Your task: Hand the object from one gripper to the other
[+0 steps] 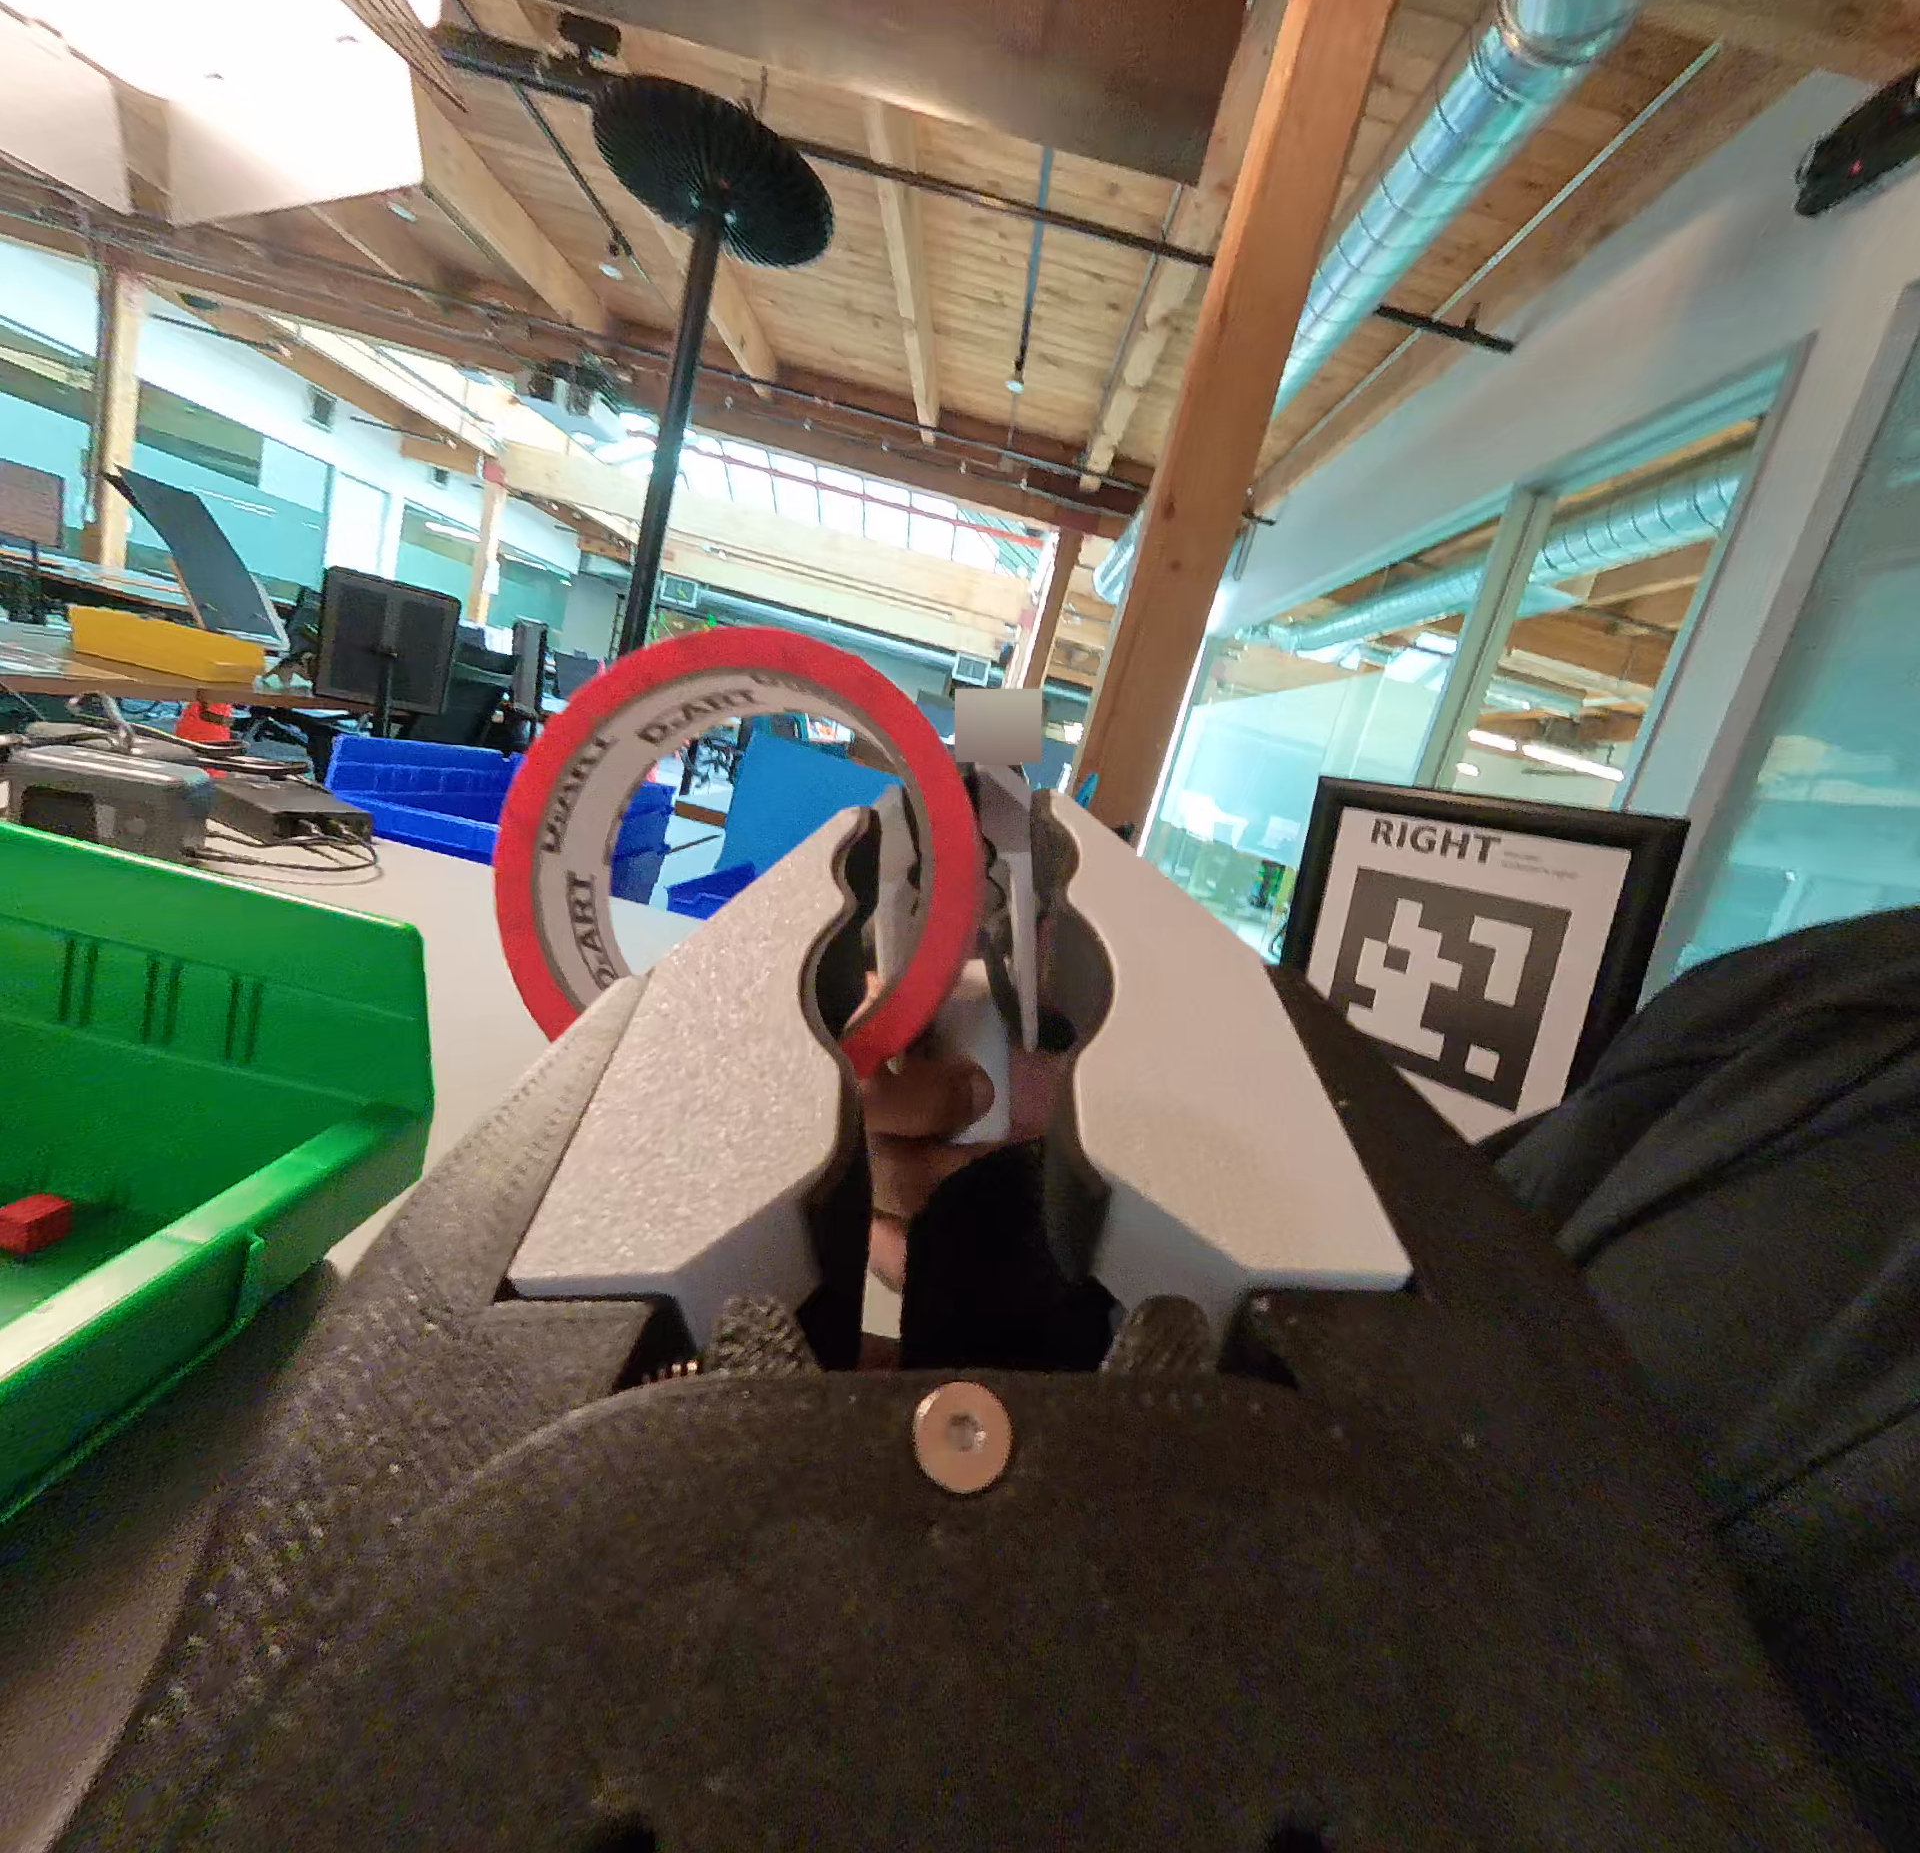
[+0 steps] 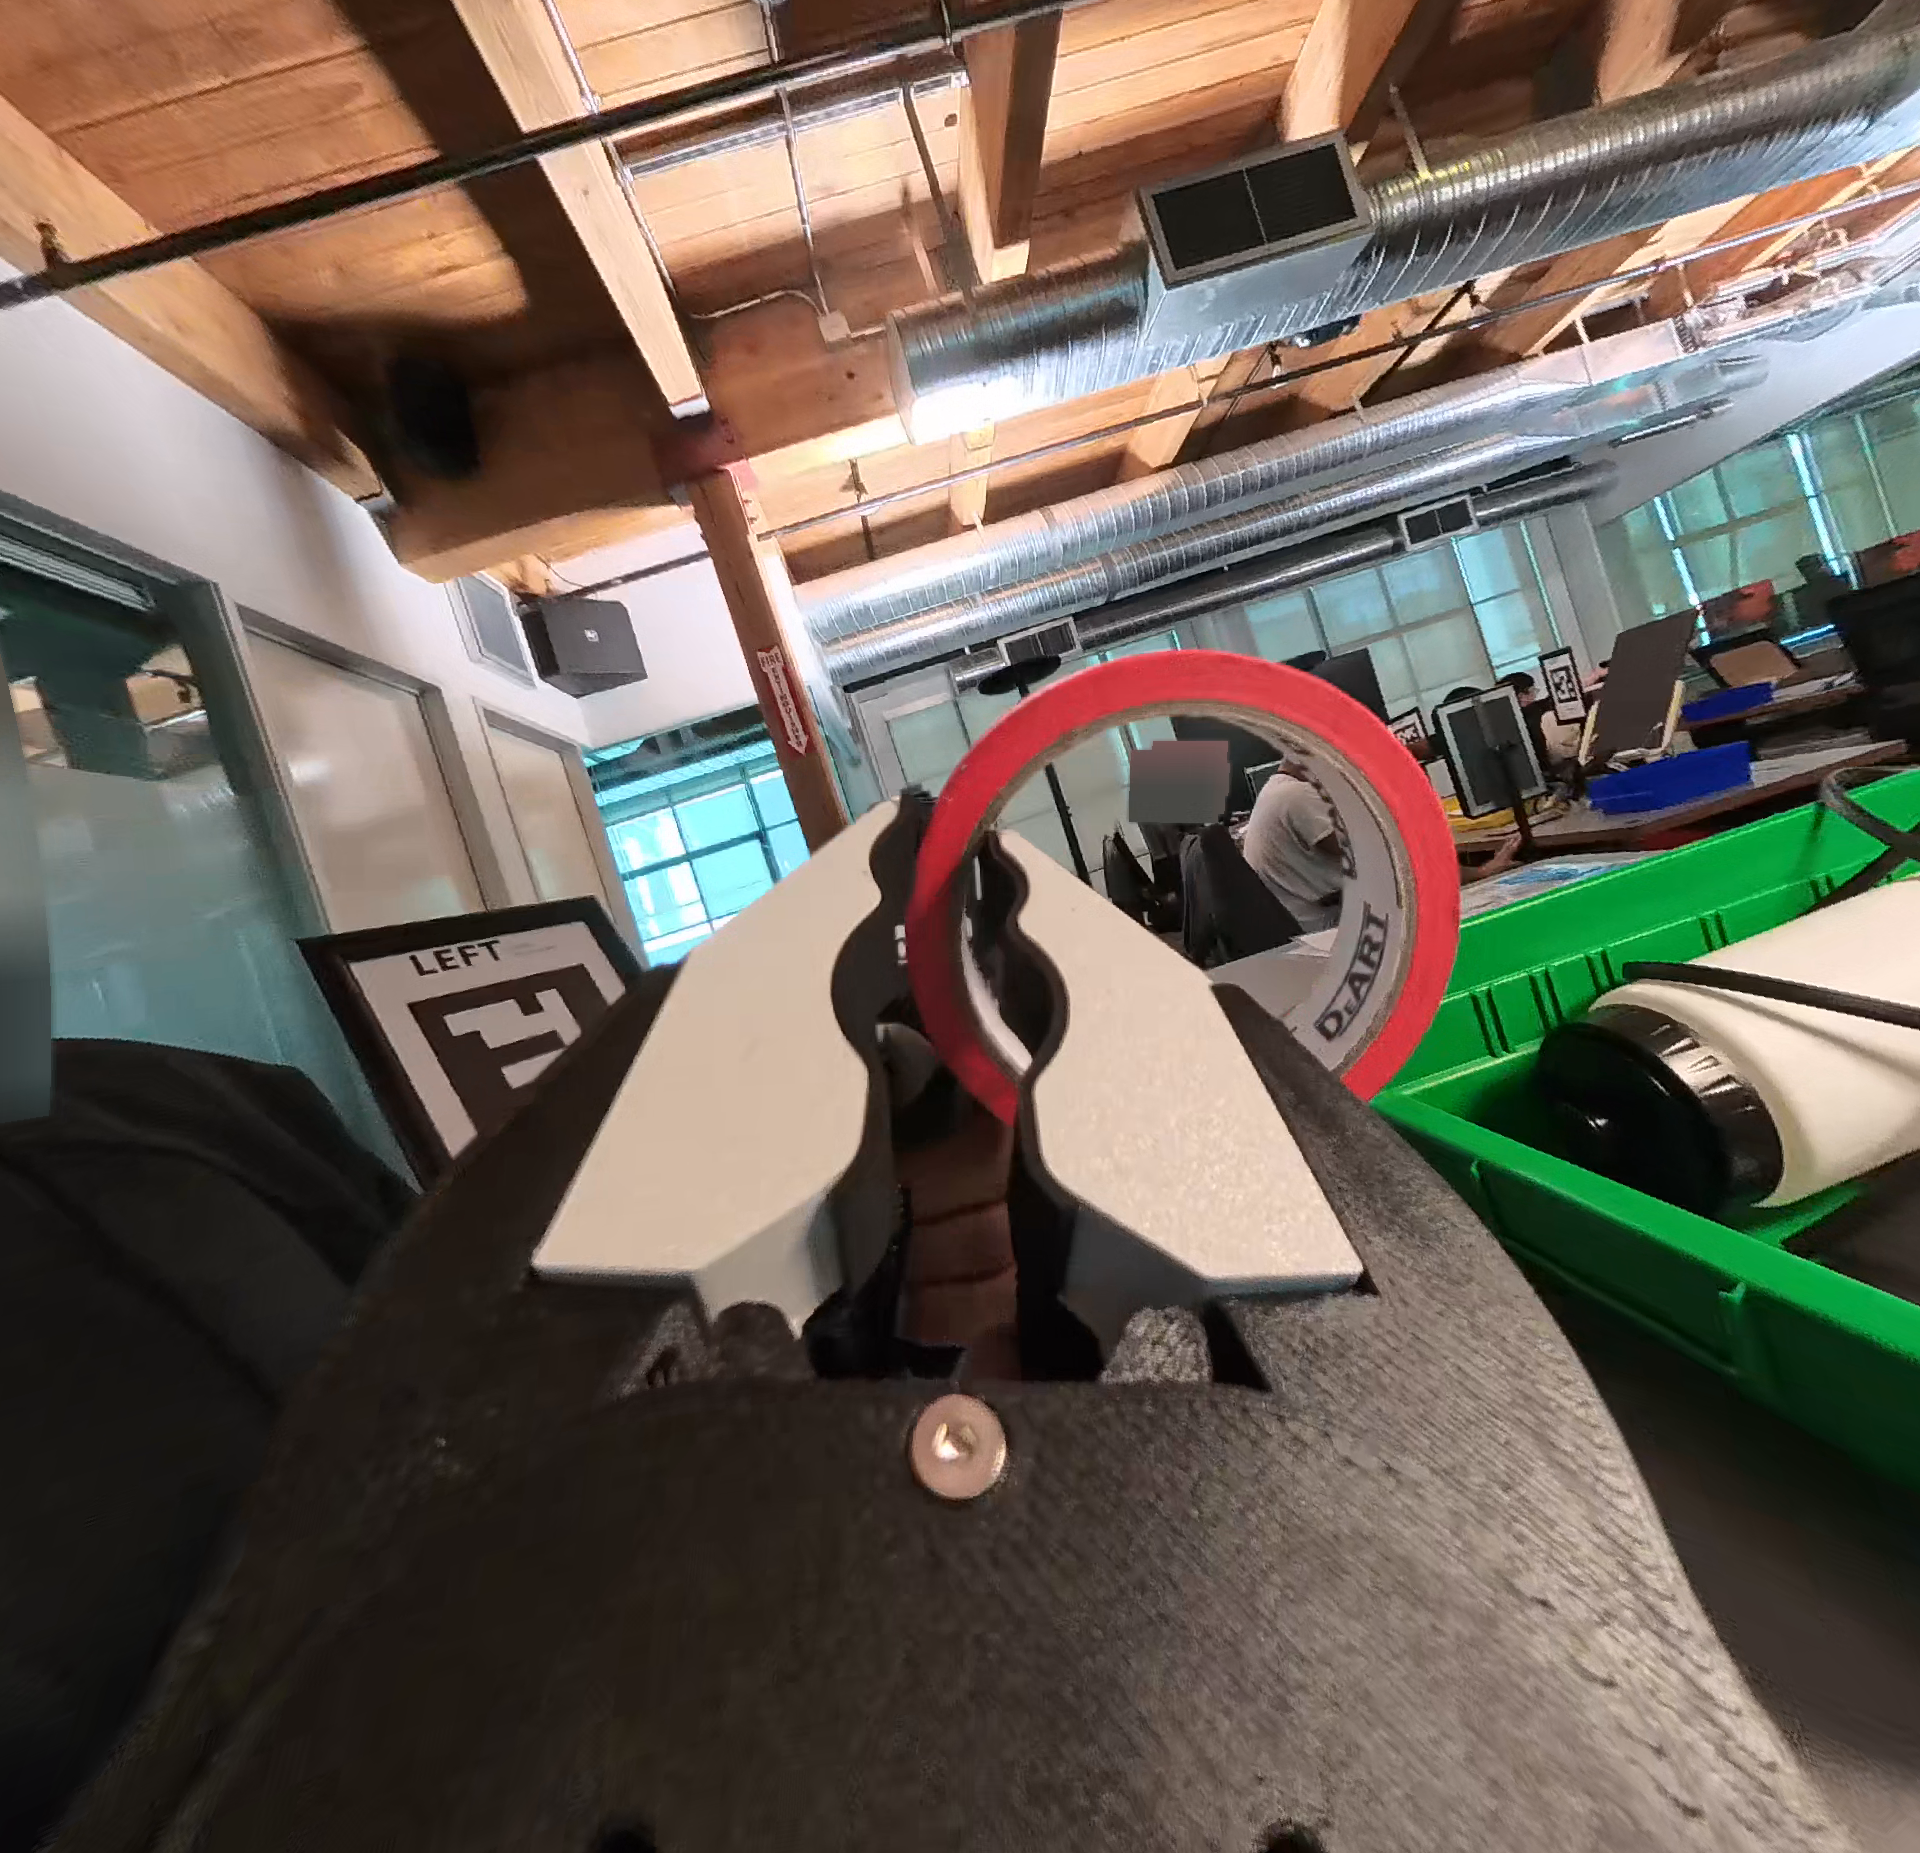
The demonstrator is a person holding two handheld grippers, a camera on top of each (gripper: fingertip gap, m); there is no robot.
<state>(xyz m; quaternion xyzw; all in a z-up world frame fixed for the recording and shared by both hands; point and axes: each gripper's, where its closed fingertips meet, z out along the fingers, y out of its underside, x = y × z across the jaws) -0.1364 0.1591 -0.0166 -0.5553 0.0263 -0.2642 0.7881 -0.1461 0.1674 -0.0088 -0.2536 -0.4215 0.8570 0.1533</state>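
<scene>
**A:** Fingers (image 2: 748, 1024) of the right gripper (image 2: 951, 837) stand narrow. They pinch the left wall of the tape (image 2: 1423, 868), one finger inside the ring and one outside. The tape is in the air, upright, near the centre of the frame.

**B:** And the left gripper (image 1: 956, 827)?

**A:** Its jaws are a little wider. They stand around the same part of the rim, and around the tips of the right gripper too. Whether its pads touch the tape, I cannot tell; that place is crowded and dark.

**B:** So what can go wrong?

**A:** I think both grippers want the same short piece of rim. If the left one closes here, it may clamp the other fingers and not the tape. When the right one then opens, nothing holds the ring. It would fall, perhaps into the green bin (image 1: 208, 972) at the lower left.

**B:** Anything more?

**A:** Most of the ring hangs to one side of the grip. A weak pinch could let it swing down or slip out.
</scene>
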